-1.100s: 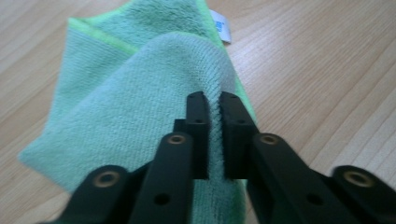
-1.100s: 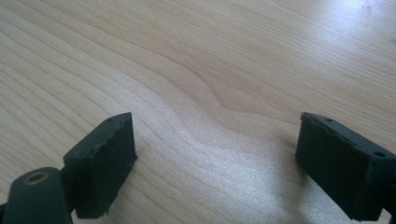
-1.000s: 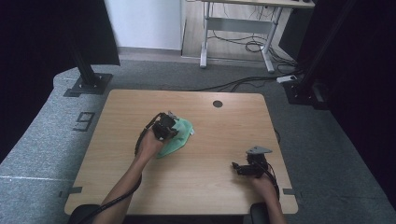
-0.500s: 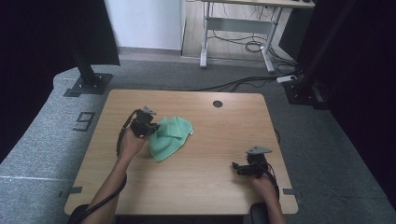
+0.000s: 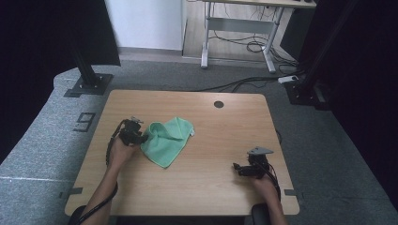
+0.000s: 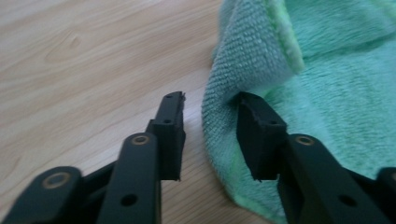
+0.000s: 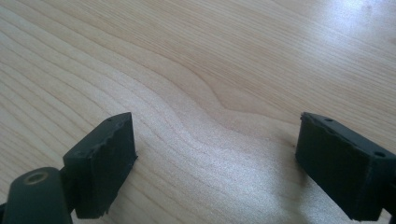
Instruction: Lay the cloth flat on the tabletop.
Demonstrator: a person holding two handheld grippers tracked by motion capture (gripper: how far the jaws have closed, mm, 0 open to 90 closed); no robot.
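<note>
A green terry cloth lies loosely folded on the wooden table, left of its middle. My left gripper sits at the cloth's left edge, low over the table. In the left gripper view its jaws have just been opening, and the cloth's thick hemmed edge lies between them. A gap shows on the left jaw's side, so the left gripper is open. My right gripper rests near the front right of the table. In the right gripper view, the right gripper stands wide open over bare wood.
A round cable hole sits near the table's far edge. Grey carpet surrounds the table, with black stand bases at the far left and right. A desk frame with cables stands behind.
My left hand moved left and down from above the cloth to its left edge, drawing the cloth a little leftward. Its jaws went from shut to apart. The right hand stayed still.
</note>
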